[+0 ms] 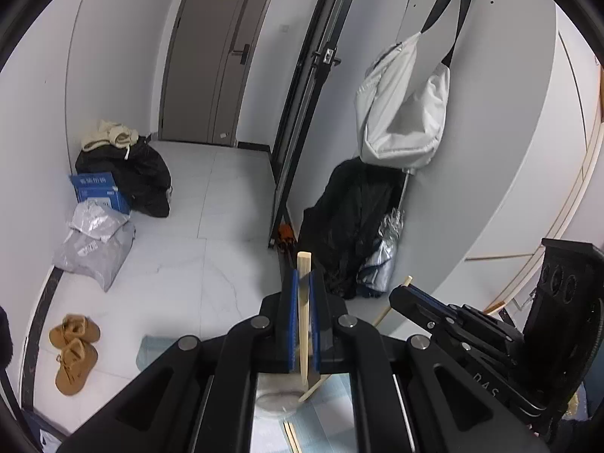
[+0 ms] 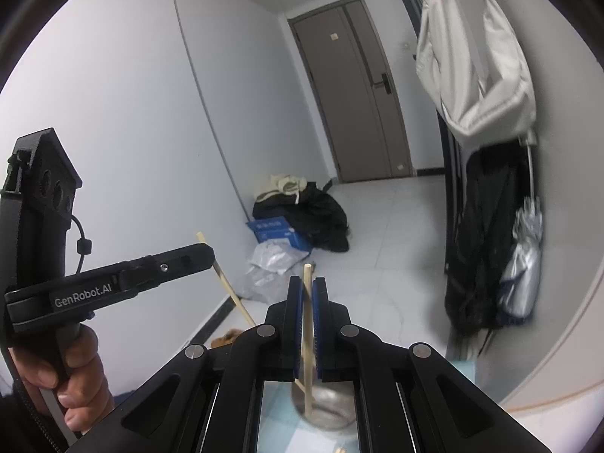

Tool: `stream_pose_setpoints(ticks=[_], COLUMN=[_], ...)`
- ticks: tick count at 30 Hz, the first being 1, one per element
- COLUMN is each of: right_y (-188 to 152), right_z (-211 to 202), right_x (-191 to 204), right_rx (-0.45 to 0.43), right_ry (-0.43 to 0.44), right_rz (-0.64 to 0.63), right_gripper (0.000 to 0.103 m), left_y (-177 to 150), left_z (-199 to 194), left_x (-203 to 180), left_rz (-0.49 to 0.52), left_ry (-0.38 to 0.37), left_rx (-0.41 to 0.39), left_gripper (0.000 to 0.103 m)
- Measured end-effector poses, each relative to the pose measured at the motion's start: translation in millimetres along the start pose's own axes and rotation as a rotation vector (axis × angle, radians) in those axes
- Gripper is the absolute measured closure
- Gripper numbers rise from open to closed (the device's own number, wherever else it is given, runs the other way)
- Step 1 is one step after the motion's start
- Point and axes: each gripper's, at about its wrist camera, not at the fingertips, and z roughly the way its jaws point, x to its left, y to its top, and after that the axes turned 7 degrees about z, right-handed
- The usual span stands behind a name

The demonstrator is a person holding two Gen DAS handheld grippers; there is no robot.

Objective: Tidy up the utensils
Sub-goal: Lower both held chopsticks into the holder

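My left gripper (image 1: 302,277) is shut on a pale wooden chopstick (image 1: 303,262) that stands nearly upright between the blue pads. My right gripper (image 2: 308,283) is shut on a second wooden chopstick (image 2: 308,339), also close to upright. That one's lower end shows over the mouth of a round clear jar (image 2: 328,411) below. Each view shows the other tool: the right gripper (image 1: 400,294) with its slanted chopstick (image 1: 382,315), and the left gripper (image 2: 207,255) with its chopstick (image 2: 232,294), gripped by a hand (image 2: 75,373). The jar (image 1: 277,398) lies under the left jaws too.
More chopsticks (image 1: 290,434) lie on a light blue mat (image 1: 332,407) by the jar. Beyond are a tiled floor with a clothes pile (image 1: 139,173), a blue box (image 1: 98,188), plastic bags (image 1: 94,241), brown shoes (image 1: 73,351), a hanging white bag (image 1: 404,113) and a door (image 1: 215,56).
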Motion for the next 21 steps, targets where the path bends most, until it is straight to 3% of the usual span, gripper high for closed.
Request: stream_pose_setpoints(ticks=[7,21], right_y=[26,24], right_z=[24,74], right_x=[-1,-29], right_rx=[-0.022,0.011], right_ry=[-0.046,-0.054], right_rz=[-0.077,-0.039], right_gripper=[0.099,0.099], left_y=[17,-10], left_z=[18,62], left_x=[11,31], left_rz=[0.038,0.066], left_ry=[0.056,0.013], left_rx=[-0.033,0.017], left_gripper=[0.101,0.101])
